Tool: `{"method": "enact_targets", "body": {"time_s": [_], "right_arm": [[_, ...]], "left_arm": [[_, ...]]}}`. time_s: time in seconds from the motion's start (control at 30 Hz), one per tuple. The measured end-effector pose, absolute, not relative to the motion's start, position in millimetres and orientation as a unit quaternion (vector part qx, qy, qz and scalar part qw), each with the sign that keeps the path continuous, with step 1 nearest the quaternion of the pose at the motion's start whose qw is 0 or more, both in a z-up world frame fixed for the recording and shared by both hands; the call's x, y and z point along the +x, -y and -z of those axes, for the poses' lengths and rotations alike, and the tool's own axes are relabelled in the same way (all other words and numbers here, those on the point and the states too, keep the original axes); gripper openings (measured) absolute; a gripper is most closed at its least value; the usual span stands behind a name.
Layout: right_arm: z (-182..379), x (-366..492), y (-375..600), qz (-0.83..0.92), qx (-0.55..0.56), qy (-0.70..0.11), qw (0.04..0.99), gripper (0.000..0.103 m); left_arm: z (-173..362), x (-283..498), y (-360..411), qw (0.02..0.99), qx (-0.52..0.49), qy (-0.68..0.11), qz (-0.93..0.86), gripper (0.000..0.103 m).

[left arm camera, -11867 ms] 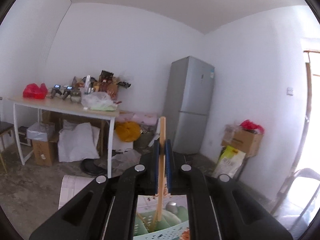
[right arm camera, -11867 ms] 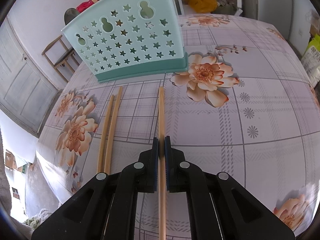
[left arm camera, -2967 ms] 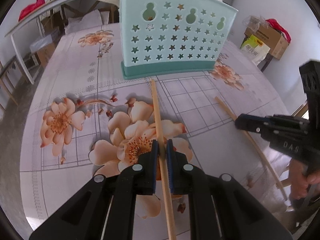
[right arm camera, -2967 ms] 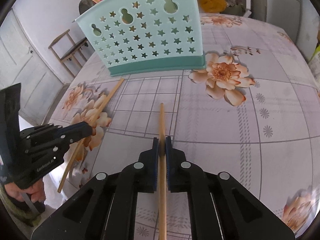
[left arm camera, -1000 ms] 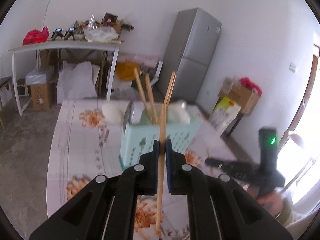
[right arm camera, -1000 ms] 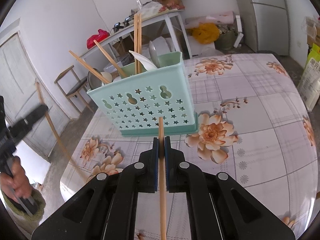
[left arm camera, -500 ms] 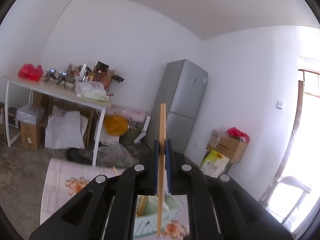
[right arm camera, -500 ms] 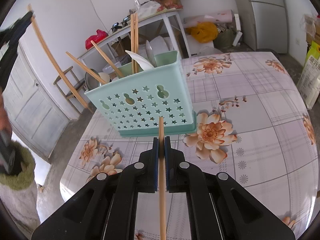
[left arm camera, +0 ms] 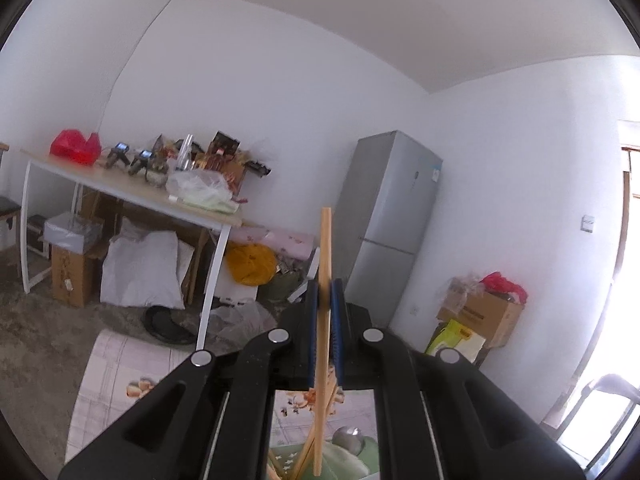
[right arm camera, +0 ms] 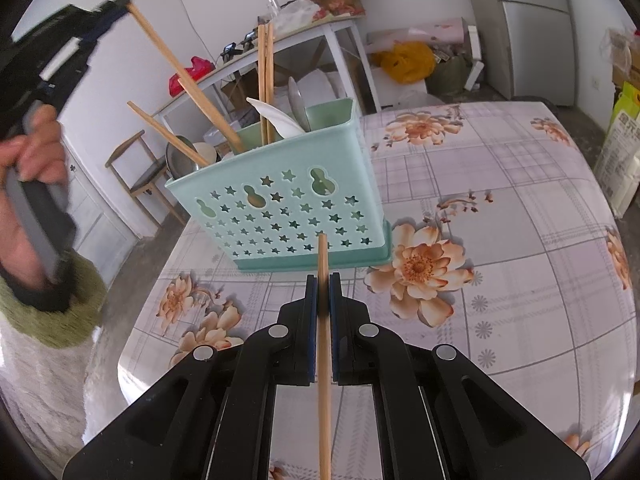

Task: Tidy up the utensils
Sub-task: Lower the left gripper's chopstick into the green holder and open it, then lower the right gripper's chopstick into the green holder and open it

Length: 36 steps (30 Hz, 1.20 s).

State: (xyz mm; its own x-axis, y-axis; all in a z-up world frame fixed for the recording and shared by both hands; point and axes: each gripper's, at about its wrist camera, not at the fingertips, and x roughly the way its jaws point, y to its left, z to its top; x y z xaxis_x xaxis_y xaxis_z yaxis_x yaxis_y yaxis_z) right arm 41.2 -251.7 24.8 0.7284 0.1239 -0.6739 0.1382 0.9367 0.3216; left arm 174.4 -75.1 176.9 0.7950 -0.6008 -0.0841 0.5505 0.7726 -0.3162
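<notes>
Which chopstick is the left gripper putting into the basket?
Find the mint green basket with star holes on the flowered table. Several chopsticks lean out of its top. The one you want is the long slanted chopstick whose upper end is pinched in the left gripper, higher than all the others.

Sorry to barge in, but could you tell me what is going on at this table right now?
A person is sorting chopsticks into the mint-green utensil caddy on the floral tablecloth. The left gripper is shut on a chopstick, held above the caddy with its lower end pointing into it. The right gripper is shut on a second chopstick in front of the caddy. Several chopsticks and spoons already stand inside.
</notes>
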Motion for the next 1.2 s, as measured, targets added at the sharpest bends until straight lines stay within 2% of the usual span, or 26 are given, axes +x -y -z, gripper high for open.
{"method": "enact_targets", "body": {"time_s": [0.23, 0.43, 0.57, 0.8, 0.87, 1.2], "right_arm": [[-25, 41, 253, 0.005, 0.176, -0.369, 0.913, 0.004], [-26, 40, 254, 0.007, 0.173, -0.368, 0.914, 0.004], [-30, 38, 252, 0.007, 0.17, -0.365, 0.915, 0.004], [-47, 31, 253, 0.01, 0.166, -0.346, 0.924, 0.004], [-54, 29, 255, 0.005, 0.166, -0.337, 0.927, 0.004], [-134, 26, 263, -0.02, 0.148, -0.241, 0.959, 0.004]], "left_arm": [[-120, 187, 87, 0.933, -0.152, -0.134, 0.296, 0.006], [-116, 172, 80, 0.934, -0.142, -0.133, 0.301, 0.008], [-120, 163, 72, 0.934, -0.134, -0.126, 0.308, 0.023], [-130, 143, 59, 0.935, -0.12, -0.11, 0.316, 0.033], [-133, 136, 54, 0.936, -0.118, -0.105, 0.316, 0.038], [-110, 103, 30, 0.941, -0.076, -0.141, 0.297, 0.056]]}}
